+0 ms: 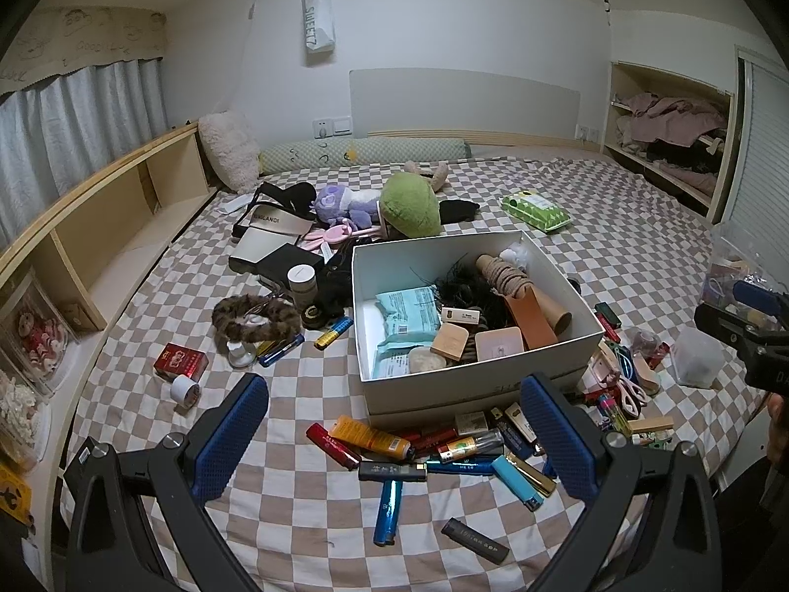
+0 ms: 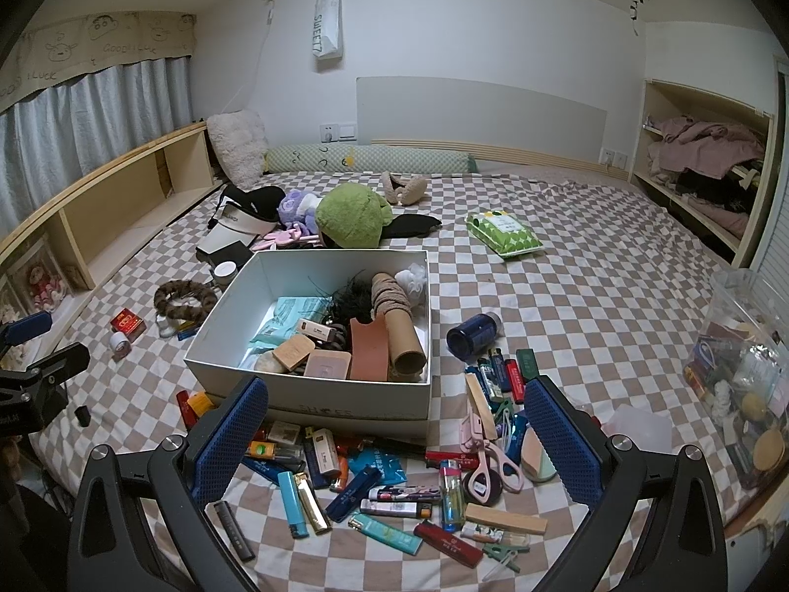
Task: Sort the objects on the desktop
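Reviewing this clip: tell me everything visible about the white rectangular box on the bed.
The white rectangular cardboard box sits open and upright on the checkered bedspread, seemingly nested in its lid. Inside lie teal packets, a cardboard tube wound with cord, a brown leather piece, small tan blocks and black tangled strands. Lighters crowd its front edge; a green plush lies just behind.

Both wrist views toward shared box (image 1: pixel 473 385)

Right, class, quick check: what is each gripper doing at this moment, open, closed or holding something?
Left gripper: open, holding nothing, above the checked bedspread.
Right gripper: open, holding nothing.
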The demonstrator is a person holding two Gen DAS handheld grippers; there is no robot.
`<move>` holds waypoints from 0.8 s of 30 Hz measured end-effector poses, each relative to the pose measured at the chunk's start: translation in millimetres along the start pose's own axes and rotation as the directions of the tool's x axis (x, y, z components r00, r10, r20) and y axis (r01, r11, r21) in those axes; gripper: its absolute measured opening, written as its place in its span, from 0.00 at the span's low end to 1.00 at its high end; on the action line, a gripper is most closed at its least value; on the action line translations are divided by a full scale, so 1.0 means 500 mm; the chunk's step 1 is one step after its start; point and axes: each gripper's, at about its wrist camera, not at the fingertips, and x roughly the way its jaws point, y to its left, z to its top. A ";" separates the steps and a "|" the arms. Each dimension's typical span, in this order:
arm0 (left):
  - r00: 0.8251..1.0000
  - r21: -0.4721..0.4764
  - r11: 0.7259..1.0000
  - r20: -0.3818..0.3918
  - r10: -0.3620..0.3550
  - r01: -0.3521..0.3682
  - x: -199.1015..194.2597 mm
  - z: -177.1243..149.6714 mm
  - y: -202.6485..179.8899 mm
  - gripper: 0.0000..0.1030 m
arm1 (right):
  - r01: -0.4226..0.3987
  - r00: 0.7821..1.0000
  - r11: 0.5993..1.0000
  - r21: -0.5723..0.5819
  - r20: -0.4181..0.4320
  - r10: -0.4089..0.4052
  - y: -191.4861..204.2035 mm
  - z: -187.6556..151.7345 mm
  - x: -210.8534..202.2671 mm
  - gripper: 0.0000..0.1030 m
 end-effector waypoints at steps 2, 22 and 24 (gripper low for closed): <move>1.000 0.000 1.000 0.000 0.001 -0.001 0.001 0.000 0.000 1.00 | -0.001 1.000 1.000 0.000 -0.002 0.001 0.000 0.000 0.001 1.00; 1.000 0.011 1.000 0.003 -0.003 0.003 0.007 -0.003 -0.010 1.00 | 0.004 1.000 1.000 -0.015 0.002 -0.004 0.002 0.000 0.003 1.00; 1.000 0.011 1.000 0.003 -0.013 0.013 0.005 -0.001 -0.013 1.00 | 0.002 1.000 1.000 -0.017 0.015 -0.002 0.002 0.001 -0.001 1.00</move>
